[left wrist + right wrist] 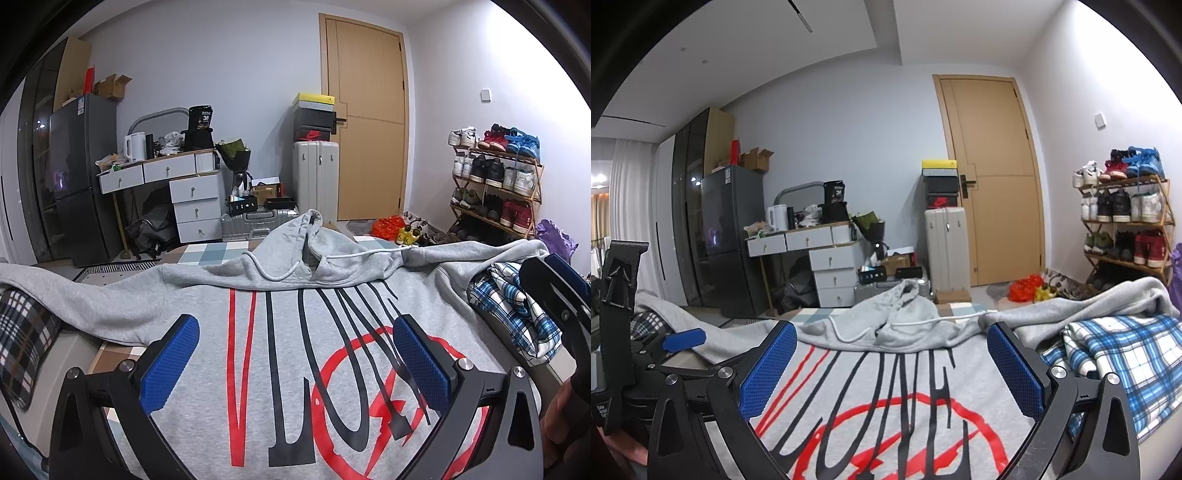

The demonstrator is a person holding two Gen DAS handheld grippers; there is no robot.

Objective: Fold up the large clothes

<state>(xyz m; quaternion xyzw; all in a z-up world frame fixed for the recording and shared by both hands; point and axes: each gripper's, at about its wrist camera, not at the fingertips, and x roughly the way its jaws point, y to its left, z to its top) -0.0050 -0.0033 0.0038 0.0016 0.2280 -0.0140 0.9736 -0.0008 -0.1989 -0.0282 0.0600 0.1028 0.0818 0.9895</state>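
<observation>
A grey hoodie [207, 306] with big red and black letters lies spread front-up on the bed, its hood [314, 240] bunched at the far end and both sleeves stretched out sideways. My left gripper [295, 354] hovers open above the chest print, nothing between its blue pads. In the right wrist view the same hoodie [886, 369] fills the foreground, and my right gripper [892, 365] is open over the print too. The other gripper [683, 341] shows at the left edge there, and the right one [554, 284] appears at the right edge of the left view.
A blue plaid garment [1119, 354] lies bunched on the bed at the right, partly under the hoodie's sleeve. A dark plaid cushion [22, 332] sits at the left. Beyond the bed stand a fridge [81, 177], a cluttered desk [166, 173], suitcases, a door [369, 122] and a shoe rack [498, 184].
</observation>
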